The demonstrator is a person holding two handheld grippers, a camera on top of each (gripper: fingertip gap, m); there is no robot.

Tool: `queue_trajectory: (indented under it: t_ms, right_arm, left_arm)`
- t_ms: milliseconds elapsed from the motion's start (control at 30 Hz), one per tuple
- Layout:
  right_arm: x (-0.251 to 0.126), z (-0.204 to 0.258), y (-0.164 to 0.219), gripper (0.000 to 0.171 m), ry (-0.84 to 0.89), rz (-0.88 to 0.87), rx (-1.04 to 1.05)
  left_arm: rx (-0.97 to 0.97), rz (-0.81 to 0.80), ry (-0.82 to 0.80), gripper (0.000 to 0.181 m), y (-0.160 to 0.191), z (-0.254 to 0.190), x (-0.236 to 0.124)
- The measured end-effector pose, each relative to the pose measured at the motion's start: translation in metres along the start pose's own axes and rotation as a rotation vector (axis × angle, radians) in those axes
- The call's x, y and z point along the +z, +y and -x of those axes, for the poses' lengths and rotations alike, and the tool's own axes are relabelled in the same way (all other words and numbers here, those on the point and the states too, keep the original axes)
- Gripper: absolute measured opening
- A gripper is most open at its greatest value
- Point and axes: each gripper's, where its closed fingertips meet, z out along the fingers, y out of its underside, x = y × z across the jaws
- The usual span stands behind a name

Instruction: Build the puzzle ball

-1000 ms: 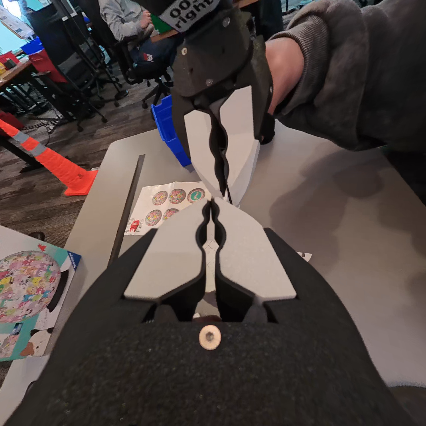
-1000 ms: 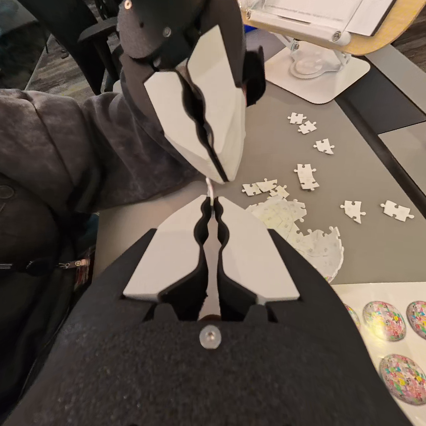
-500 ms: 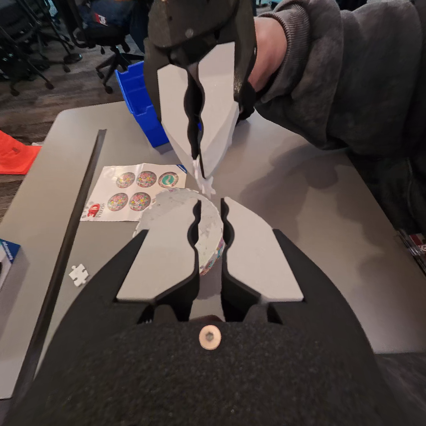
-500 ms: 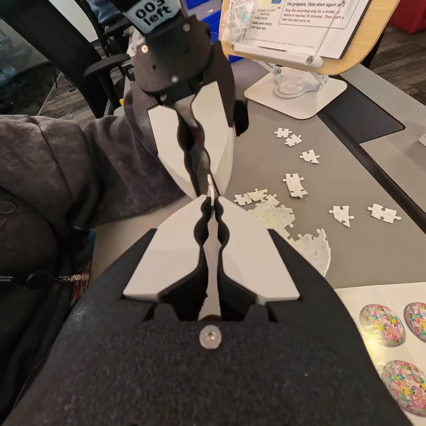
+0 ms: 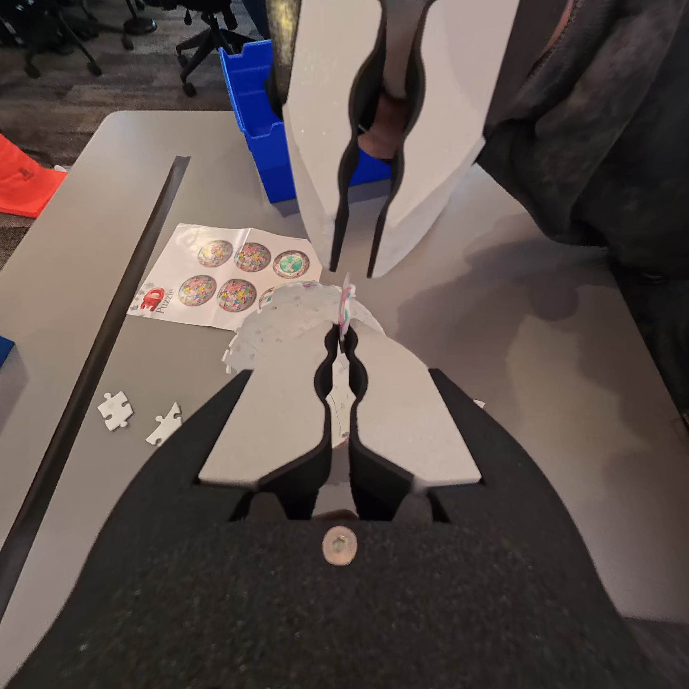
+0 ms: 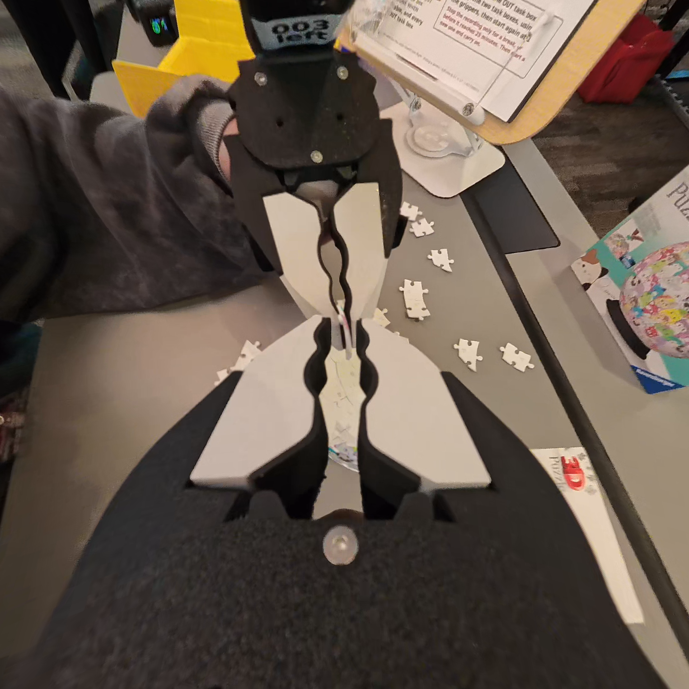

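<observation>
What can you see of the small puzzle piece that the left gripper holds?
The small curved puzzle piece stands on edge, so mostly its thin rim shows: a pink, white and turquoise printed face and a white back. It looks like stiff plastic or card. The left gripper pinches its lower end between nearly closed jaws. Its upper end is free, just below the open right gripper. The white half-built puzzle shell lies behind it.

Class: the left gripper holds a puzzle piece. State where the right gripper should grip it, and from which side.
Grip the free half of the piece, which stands edge-on beyond the left gripper. Probably come from directly opposite, the open right gripper straddling its two flat faces; its thin edge offers no other hold.
</observation>
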Motion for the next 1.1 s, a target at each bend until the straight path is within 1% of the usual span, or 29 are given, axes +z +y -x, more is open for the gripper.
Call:
queue_trajectory:
  t_ms: [167,200,233,267,467,500,533,567,633,667,733,800,933,1000,1100]
  right_arm:
    - [0.008,-0.003,0.005,0.01,0.024,0.117,-0.101]
    - [0.009,-0.003,0.005,0.008,0.023,0.137,-0.121]
    - [0.01,-0.001,0.006,0.003,0.01,0.157,-0.14]
    - [0.01,-0.001,0.008,0.003,0.009,0.181,-0.166]
    - [0.01,-0.011,0.015,0.002,0.045,0.397,-0.436]
    - [0.01,-0.016,0.017,0.002,0.048,0.442,-0.472]
    - [0.01,-0.019,0.018,0.002,0.04,0.476,-0.499]
    - [0.012,-0.023,0.019,0.002,0.022,0.495,-0.519]
    - [0.015,-0.036,0.023,0.002,-0.01,0.54,-0.56]
    - [0.018,-0.043,0.027,0.002,-0.041,0.559,-0.571]
    - [0.031,-0.05,0.038,0.002,-0.158,0.564,-0.551]
    - [0.049,-0.059,0.049,0.002,-0.256,0.56,-0.517]
    - [0.075,-0.06,0.068,0.002,-0.424,0.504,-0.446]
    - [0.082,-0.059,0.074,0.002,-0.459,0.475,-0.46]
    - [0.09,-0.066,0.085,0.002,-0.434,0.511,-0.501]
  left_arm:
    - [-0.003,0.004,0.003,0.002,0.002,0.001,0.002]
    - [-0.003,0.008,0.0,0.002,0.003,0.001,0.002]
    - [-0.003,0.014,-0.004,0.002,0.004,0.002,0.002]
    - [-0.002,0.02,-0.003,0.002,0.005,0.002,0.003]
    - [0.001,0.031,-0.04,0.003,0.009,0.009,0.003]
    - [0.005,0.024,-0.058,0.006,0.009,0.013,-0.001]
    - [0.003,0.017,-0.085,0.017,0.011,0.02,-0.007]
    - [-0.009,0.004,-0.119,0.025,0.013,0.03,-0.015]
    - [-0.083,-0.038,-0.163,0.025,0.023,0.052,-0.031]
    - [-0.144,-0.042,-0.174,0.024,0.033,0.064,-0.035]
    - [-0.249,0.009,-0.214,0.014,0.064,0.088,-0.036]
    - [-0.302,0.071,-0.248,0.001,0.093,0.106,-0.026]
    - [-0.322,0.214,-0.164,0.0,0.133,0.105,0.013]
    - [-0.303,0.245,-0.102,0.0,0.14,0.1,0.029]
    - [-0.289,0.254,-0.036,0.0,0.141,0.099,0.047]
